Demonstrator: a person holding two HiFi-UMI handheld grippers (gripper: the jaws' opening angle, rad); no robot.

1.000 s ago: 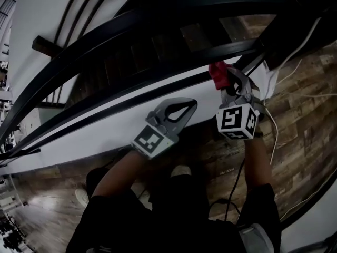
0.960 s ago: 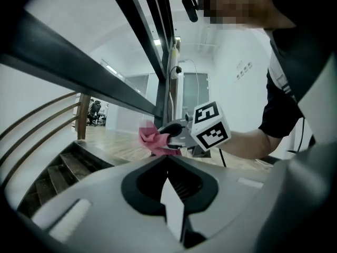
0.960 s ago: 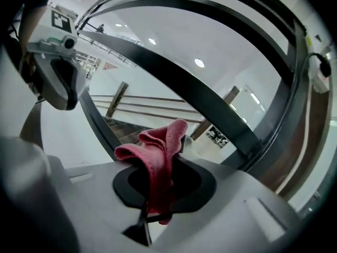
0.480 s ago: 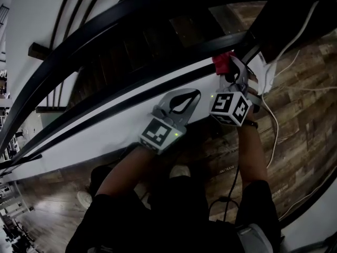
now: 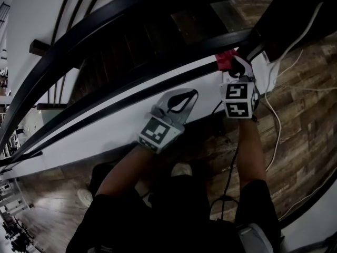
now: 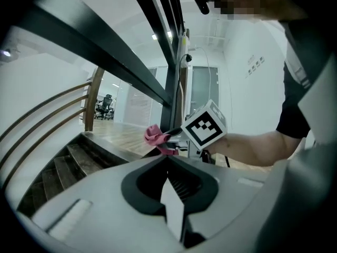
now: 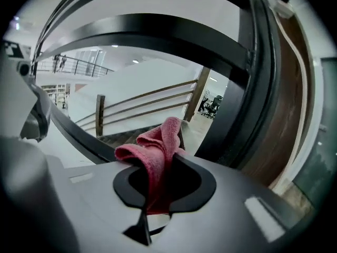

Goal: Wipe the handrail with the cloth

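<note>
My right claw [image 5: 233, 70] grips the crumpled red cloth [image 7: 158, 146] at the right end of the black metal handrail [image 7: 68, 128]. The rail runs away leftward, past my empty, clenched left claw [image 5: 184, 100].

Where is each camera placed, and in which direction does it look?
Head view: on the person's head, facing steeply down at the handrail; both arms, left gripper and right gripper show.
Left gripper view: on that gripper, looking along its shut, empty jaws toward the stairs; the right arm shows.
Right gripper view: along jaws shut on the cloth.
Shared: all see the cloth.
</note>
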